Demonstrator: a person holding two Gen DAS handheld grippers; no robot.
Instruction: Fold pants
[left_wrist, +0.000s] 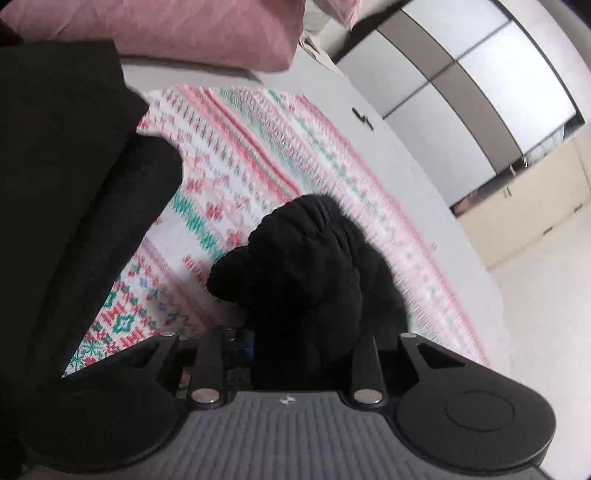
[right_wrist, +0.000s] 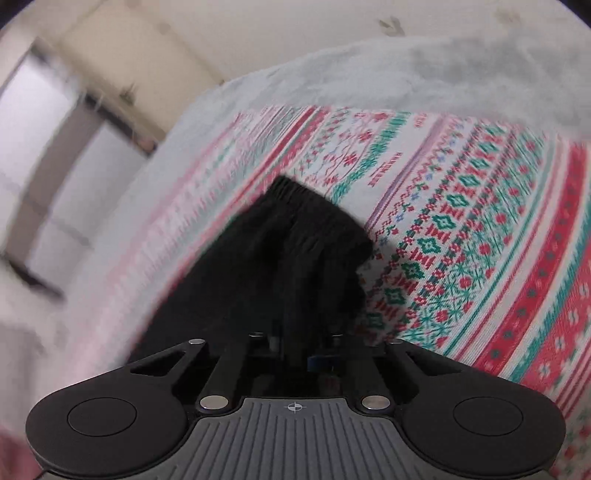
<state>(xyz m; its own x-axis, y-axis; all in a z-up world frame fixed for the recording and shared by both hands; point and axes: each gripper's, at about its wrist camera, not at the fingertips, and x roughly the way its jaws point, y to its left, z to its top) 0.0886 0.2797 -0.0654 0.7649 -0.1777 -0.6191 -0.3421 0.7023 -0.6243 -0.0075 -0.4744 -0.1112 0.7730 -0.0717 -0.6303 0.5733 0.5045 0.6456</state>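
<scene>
Here both grippers, left (left_wrist: 295, 332) and right (right_wrist: 295, 332), clench bunched black pants (left_wrist: 306, 266) (ribbed waistband).

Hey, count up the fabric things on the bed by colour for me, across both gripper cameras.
Black: 1, the pants, a bunch gripped in each gripper, left and right.
Pink: 1, the pillow.
Red, green and white patterned: 1, the blanket.
Pale grey: 1, the sheet.
Total: 4.
</scene>
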